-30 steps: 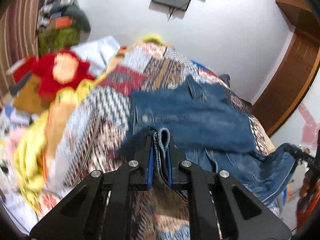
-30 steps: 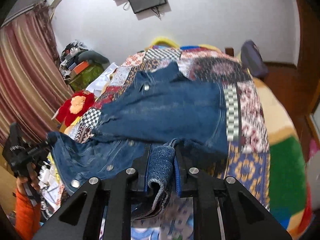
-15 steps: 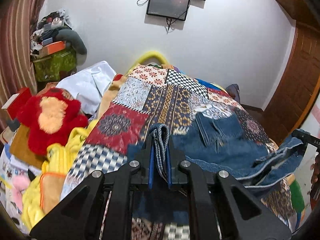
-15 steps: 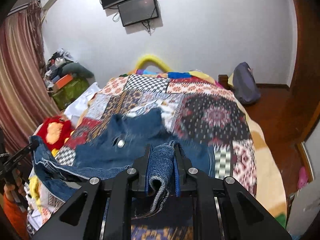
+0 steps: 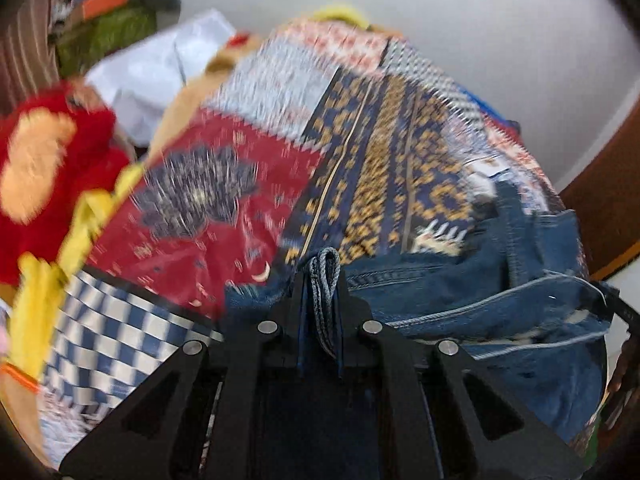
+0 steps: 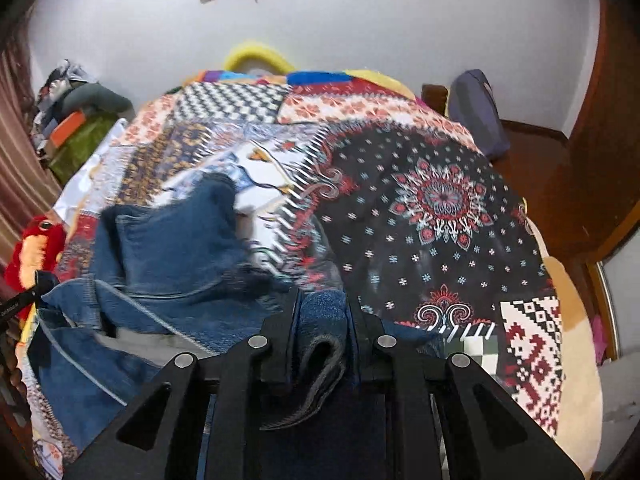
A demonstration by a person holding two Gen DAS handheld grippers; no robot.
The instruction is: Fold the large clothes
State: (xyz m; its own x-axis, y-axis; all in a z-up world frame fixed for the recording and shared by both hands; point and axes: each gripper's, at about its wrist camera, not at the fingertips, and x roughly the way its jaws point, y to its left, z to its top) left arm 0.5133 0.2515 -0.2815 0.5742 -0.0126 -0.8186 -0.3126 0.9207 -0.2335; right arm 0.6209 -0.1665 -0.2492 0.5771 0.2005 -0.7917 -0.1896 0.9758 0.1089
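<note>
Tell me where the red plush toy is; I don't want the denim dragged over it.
The red plush toy sits off the patchwork quilt's left edge in both wrist views, beside yellow cloth.

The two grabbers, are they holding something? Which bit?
Yes. The left gripper and right gripper each pinch a bunched edge of the blue denim jacket over the quilt.

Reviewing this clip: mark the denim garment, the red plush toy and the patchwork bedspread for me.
denim garment [image 6: 176, 248]: right wrist view, on the blue panel lying on the bed.
red plush toy [image 5: 36, 160]: left wrist view, on its orange patch.
patchwork bedspread [image 6: 444, 200]: right wrist view, on the black square's red medallion.
</note>
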